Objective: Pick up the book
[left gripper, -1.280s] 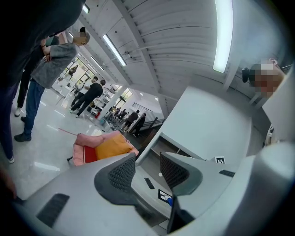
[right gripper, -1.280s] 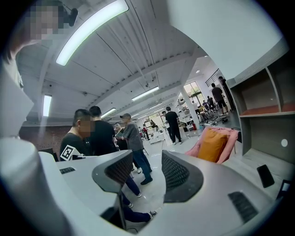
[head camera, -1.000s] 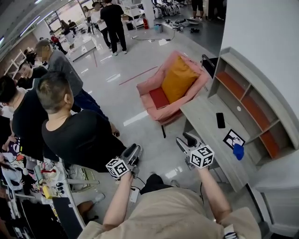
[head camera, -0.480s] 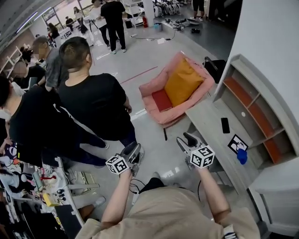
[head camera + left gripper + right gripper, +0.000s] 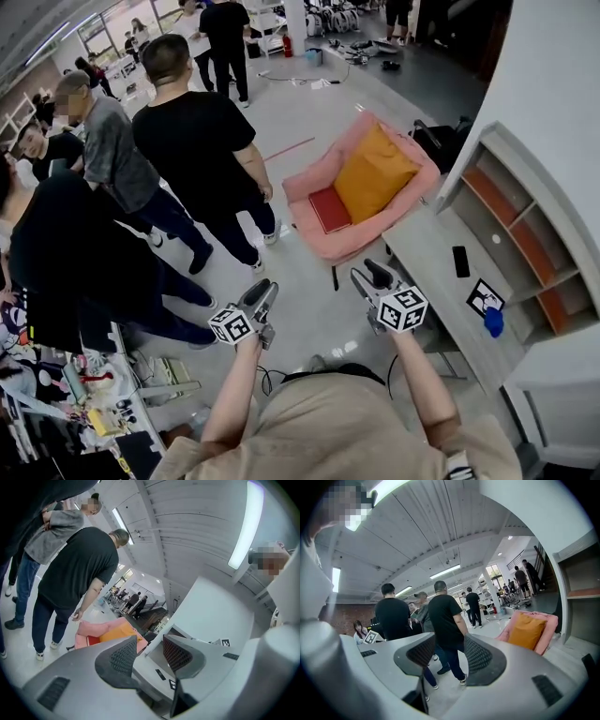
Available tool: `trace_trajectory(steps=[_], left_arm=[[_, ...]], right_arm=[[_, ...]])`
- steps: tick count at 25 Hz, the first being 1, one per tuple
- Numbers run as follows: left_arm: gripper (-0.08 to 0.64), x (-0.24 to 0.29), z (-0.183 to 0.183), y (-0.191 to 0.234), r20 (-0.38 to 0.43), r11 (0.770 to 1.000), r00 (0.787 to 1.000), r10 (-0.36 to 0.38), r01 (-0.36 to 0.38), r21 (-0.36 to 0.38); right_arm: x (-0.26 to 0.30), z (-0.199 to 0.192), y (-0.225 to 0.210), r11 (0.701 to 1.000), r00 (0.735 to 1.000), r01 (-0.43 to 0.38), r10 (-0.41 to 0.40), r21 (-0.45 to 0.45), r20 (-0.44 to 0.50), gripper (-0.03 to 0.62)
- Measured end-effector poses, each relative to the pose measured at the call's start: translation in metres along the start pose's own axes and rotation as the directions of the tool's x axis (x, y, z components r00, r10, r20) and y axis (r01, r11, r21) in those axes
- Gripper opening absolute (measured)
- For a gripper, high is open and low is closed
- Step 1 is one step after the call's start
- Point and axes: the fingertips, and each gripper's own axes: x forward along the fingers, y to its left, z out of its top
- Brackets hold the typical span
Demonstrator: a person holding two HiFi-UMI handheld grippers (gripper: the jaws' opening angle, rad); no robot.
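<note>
**Grippers.** The left gripper and the right gripper are held out side by side above the floor. Each is nearly level. On both, the jaws stand slightly apart with nothing between them.

**Task item.** The book is a flat red rectangle, as far as the head view resolves it. It lies on the seat of a pink chair, just beside an orange cushion that leans on the backrest. The chair is ahead of both grippers and well apart from them.

**Surface.** The floor is glossy pale grey, with a red line marked beyond the chair. A grey desk stands to the right of the chair against a white wall. It carries a dark phone, a marker card and a small blue item. A shelf with orange panels sits at the back of the desk.

**Room.** The room is a large open hall. It has a ribbed white ceiling with strip lights. Several people stand to the left, and more stand farther back.
</note>
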Motion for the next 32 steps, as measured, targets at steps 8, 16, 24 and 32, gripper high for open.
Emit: trace_trajectory(steps=[8, 16, 24, 32], left_arm=[[0.175, 0.031, 0.01, 0.028, -0.027, 1.0, 1.0, -0.013, 0.012, -0.021], [0.175, 0.081, 0.026, 0.05, -0.036, 1.0, 0.999, 0.015, -0.016, -0.025], [0.175, 0.144, 0.063, 0.072, -0.003, 0.997, 0.998, 0.069, -0.069, -0.041], [0.175, 0.206, 0.07, 0.086, 0.002, 0.994, 0.995, 0.095, -0.095, -0.052]], right_arm=[[0.02, 0.0, -0.022, 0.999, 0.999, 0.043, -0.043, 0.021, -0.006, 0.184], [0.061, 0.014, -0.074, 0.999, 1.0, 0.021, -0.02, 0.049, -0.02, 0.184], [0.119, 0.054, -0.134, 0.998, 0.999, -0.038, 0.04, 0.044, -0.036, 0.184], [0.152, 0.069, -0.195, 0.996, 0.995, -0.07, 0.073, 0.054, -0.061, 0.184]])
